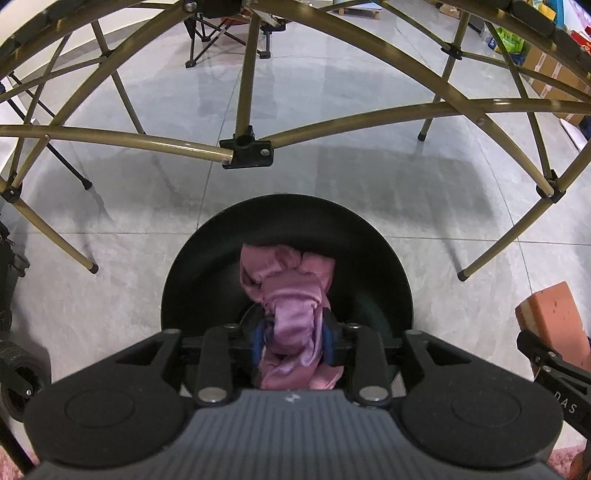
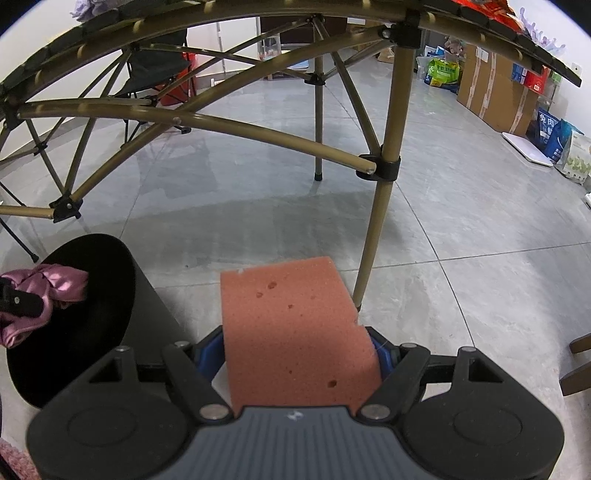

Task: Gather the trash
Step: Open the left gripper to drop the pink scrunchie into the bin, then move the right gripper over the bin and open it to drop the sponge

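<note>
My left gripper (image 1: 293,338) is shut on a crumpled pink satin cloth (image 1: 291,295) and holds it over the open mouth of a black round trash bin (image 1: 384,280). In the right wrist view the bin (image 2: 110,295) stands at the lower left with the pink cloth (image 2: 51,284) at its mouth. My right gripper (image 2: 301,354) is shut on an orange-pink sponge block (image 2: 291,325), to the right of the bin and above the floor. The sponge also shows at the right edge of the left wrist view (image 1: 550,325).
A folding table's gold metal frame (image 1: 243,144) spans overhead, with one leg (image 2: 373,243) just right of the sponge. Grey tiled floor (image 2: 461,229) lies all around. Cardboard boxes (image 2: 495,88) and bags (image 2: 554,136) line the far right. A folding chair (image 1: 214,33) stands behind.
</note>
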The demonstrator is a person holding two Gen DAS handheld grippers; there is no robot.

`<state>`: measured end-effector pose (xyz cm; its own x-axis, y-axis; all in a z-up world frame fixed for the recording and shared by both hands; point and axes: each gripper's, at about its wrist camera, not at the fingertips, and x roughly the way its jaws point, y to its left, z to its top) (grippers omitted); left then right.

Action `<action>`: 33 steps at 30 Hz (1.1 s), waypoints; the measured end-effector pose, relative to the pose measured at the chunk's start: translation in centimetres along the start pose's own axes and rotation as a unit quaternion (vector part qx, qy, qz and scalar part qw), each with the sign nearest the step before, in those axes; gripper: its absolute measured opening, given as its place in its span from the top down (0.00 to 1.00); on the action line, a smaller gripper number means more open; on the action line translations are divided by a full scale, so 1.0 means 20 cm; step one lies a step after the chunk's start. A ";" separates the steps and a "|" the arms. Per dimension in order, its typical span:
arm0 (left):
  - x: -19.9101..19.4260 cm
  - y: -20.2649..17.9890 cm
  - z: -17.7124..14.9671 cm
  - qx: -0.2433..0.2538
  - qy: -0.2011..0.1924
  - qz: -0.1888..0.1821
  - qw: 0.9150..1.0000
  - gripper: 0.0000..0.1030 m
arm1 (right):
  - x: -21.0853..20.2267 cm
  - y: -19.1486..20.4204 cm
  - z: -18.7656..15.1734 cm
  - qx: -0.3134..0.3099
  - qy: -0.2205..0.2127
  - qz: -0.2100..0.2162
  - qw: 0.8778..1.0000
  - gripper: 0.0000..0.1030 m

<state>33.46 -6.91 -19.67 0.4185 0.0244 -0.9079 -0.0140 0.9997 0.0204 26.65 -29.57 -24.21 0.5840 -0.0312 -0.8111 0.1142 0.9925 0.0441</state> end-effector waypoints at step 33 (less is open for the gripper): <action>-0.19 0.19 -0.05 -0.027 -0.068 0.025 0.997 0.00 | -0.09 0.16 0.01 -0.034 -0.015 0.014 0.999 0.26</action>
<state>30.88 -3.23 -16.47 0.5346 0.0780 -0.8415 -0.0845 0.9957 0.0386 26.17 -26.36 -22.40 0.6106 -0.0055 -0.7920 0.0437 0.9987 0.0267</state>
